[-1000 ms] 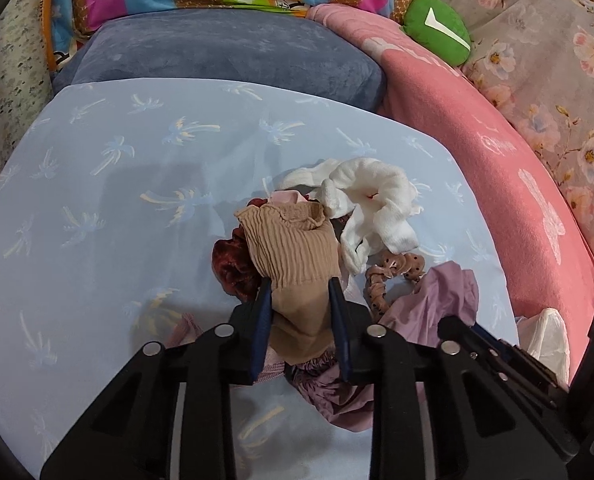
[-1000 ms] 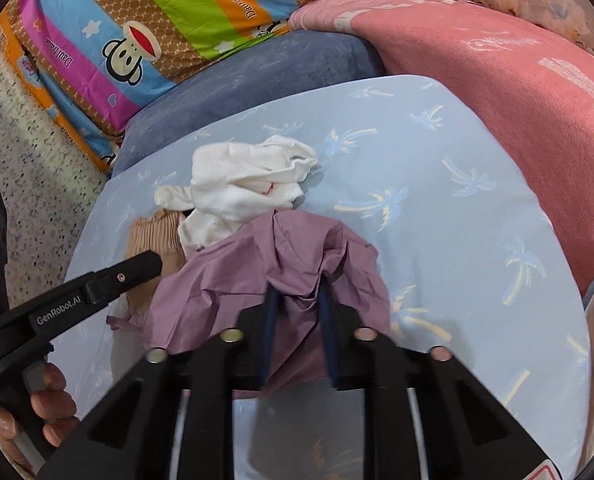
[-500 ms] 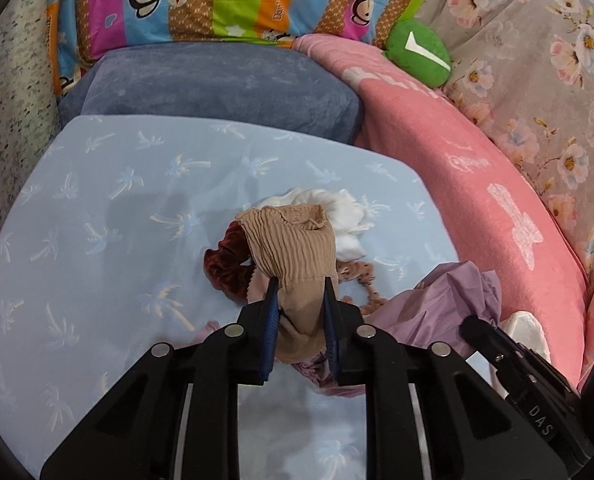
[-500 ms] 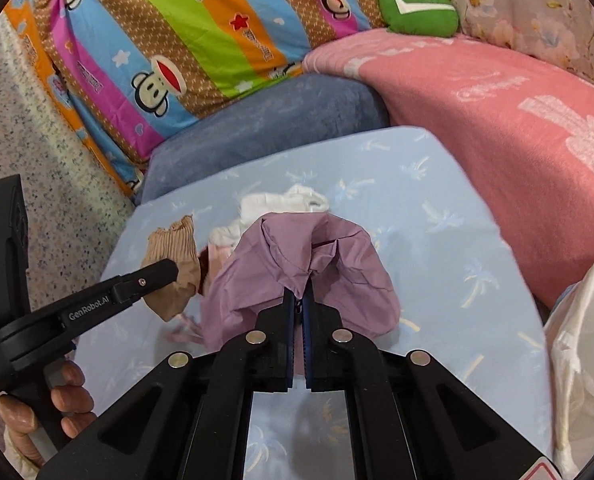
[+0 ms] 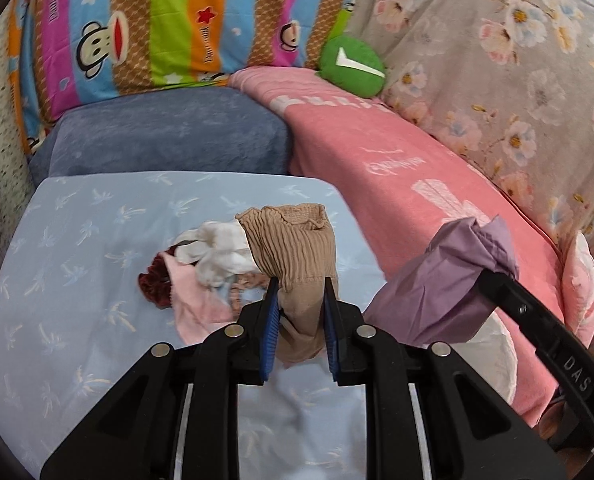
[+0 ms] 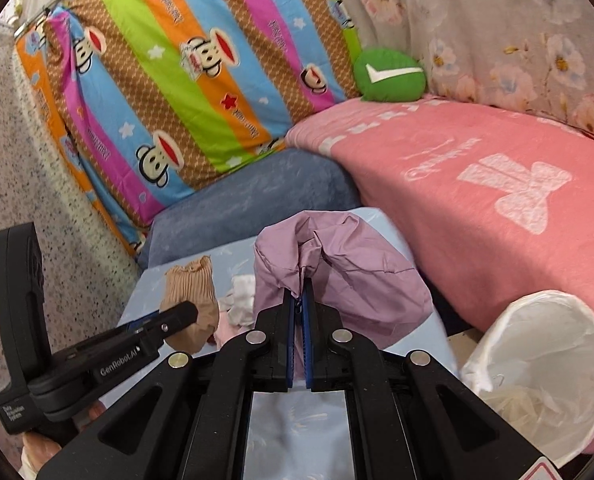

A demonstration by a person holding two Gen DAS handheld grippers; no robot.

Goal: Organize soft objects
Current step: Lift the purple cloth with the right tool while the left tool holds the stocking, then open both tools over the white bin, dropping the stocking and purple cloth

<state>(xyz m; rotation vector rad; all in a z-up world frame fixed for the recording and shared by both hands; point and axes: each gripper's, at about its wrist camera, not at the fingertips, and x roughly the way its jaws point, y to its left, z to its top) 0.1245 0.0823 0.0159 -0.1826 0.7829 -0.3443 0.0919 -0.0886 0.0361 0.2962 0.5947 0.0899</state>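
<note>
My left gripper (image 5: 299, 292) is shut on a tan ribbed cloth (image 5: 297, 248), held up above the light blue palm-print cloth (image 5: 77, 280). That tan cloth (image 6: 193, 292) and the left gripper (image 6: 177, 316) also show in the right wrist view. My right gripper (image 6: 299, 300) is shut on a mauve cloth (image 6: 337, 268), lifted off the surface; the same mauve cloth (image 5: 445, 284) hangs at the right in the left wrist view. A small pile stays on the blue cloth: white cloth (image 5: 217, 252), pink cloth (image 5: 193, 300), dark red scrunchie (image 5: 155, 284).
A white-lined bin (image 6: 545, 360) stands open at the lower right, below a pink blanket (image 6: 477, 200). Behind are a blue cushion (image 5: 169, 136), a striped monkey-print pillow (image 6: 185, 80), a green round cushion (image 6: 389, 76) and a floral cover (image 5: 497, 60). A hand (image 6: 37, 452) grips the left tool.
Both grippers have risen with their cloths clear of the pile. The right jaws closed tight on the mauve cloth. The white-lined bin has come into the right wrist view.
</note>
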